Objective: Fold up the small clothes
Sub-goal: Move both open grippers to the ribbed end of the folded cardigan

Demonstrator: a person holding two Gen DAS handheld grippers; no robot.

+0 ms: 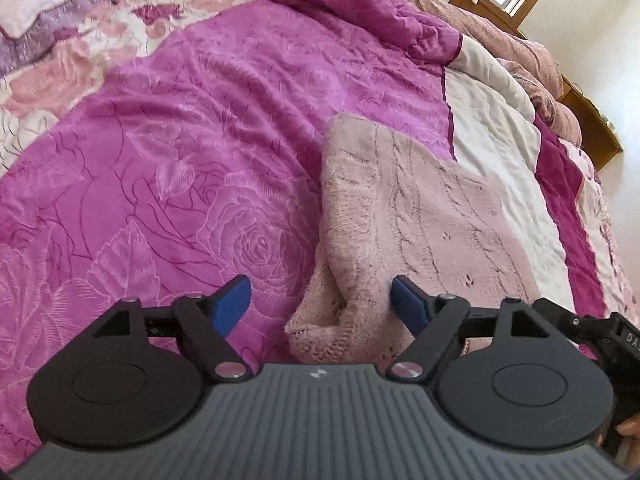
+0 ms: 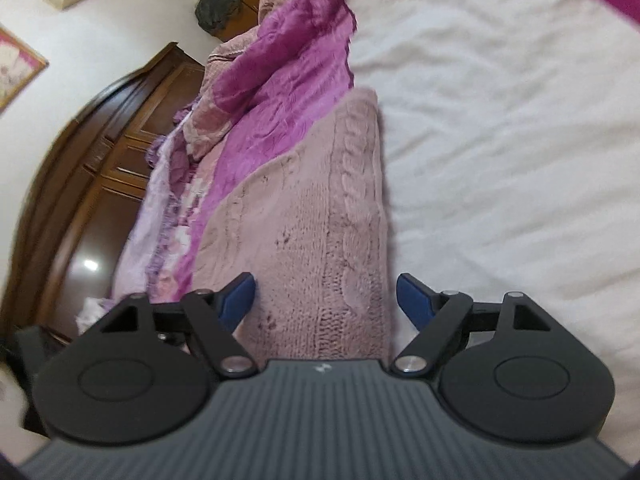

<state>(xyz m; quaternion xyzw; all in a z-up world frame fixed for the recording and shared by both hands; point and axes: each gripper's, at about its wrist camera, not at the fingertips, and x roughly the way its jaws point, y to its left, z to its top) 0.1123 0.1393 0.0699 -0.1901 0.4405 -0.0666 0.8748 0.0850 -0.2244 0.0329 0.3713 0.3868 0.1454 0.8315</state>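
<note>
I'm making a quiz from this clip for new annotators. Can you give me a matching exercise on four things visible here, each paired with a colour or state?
Things:
1. knitted sweater
2. quilt
3. left gripper
4. wardrobe

Descriptions:
A. dark brown wood
B. magenta with a rose pattern
C. pale pink, cable-knit, lying folded on the bed
D. jaws wide open, holding nothing

Pairs: 1-C, 2-B, 3-D, 4-A

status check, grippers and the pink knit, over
Left gripper open, empty, at the near end of the pink knit. Right gripper open, empty, over the same knit. Knit lies flat on the bedspread. Nothing in the way.
</note>
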